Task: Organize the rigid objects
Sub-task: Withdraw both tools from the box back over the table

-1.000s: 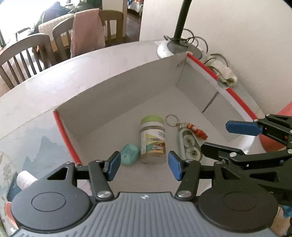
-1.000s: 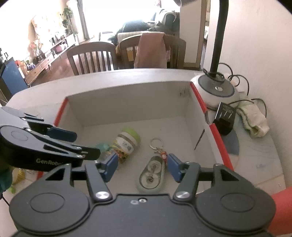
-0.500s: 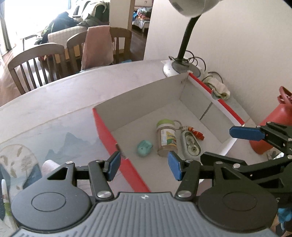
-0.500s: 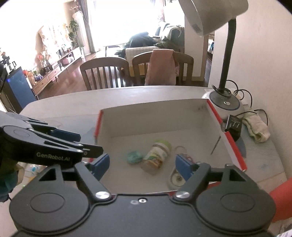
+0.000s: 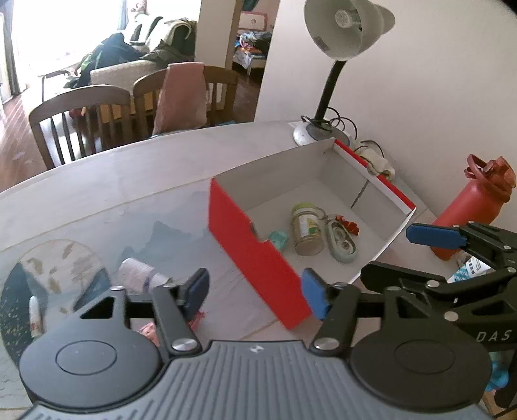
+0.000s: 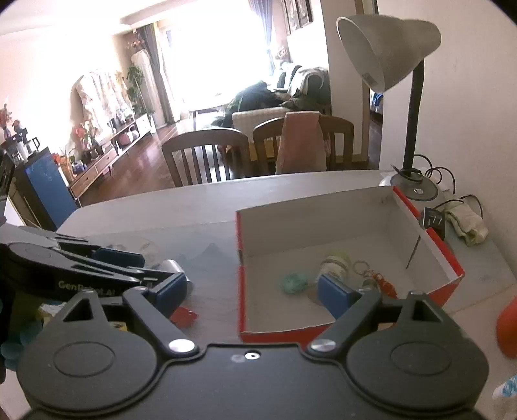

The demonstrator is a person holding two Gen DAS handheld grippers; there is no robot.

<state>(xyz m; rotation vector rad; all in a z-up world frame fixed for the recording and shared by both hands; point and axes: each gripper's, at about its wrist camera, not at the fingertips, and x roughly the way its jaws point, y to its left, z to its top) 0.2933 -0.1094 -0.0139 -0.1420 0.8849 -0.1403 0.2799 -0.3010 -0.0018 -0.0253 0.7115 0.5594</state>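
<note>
Fingers of the left gripper (image 5: 255, 292) and right gripper (image 6: 252, 292) spread wide, just opened further, nothing between them, beyond them at centre right the red box (image 5: 258, 255) on the counter (image 5: 129, 181), jar (image 5: 306, 227), teal case (image 5: 278, 238) and keyring (image 5: 342, 239) lying inside.

Matt cardboard box (image 5: 258, 255), wood chairs (image 5: 77, 119)

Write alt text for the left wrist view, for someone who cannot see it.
A red box with a white inside sits on a table, holding a jar on its side, a teal case and a keyring. The left tool, in front, is open and empty; the right tool reaches in from the right. Behind stand a lamp and chairs.
</note>
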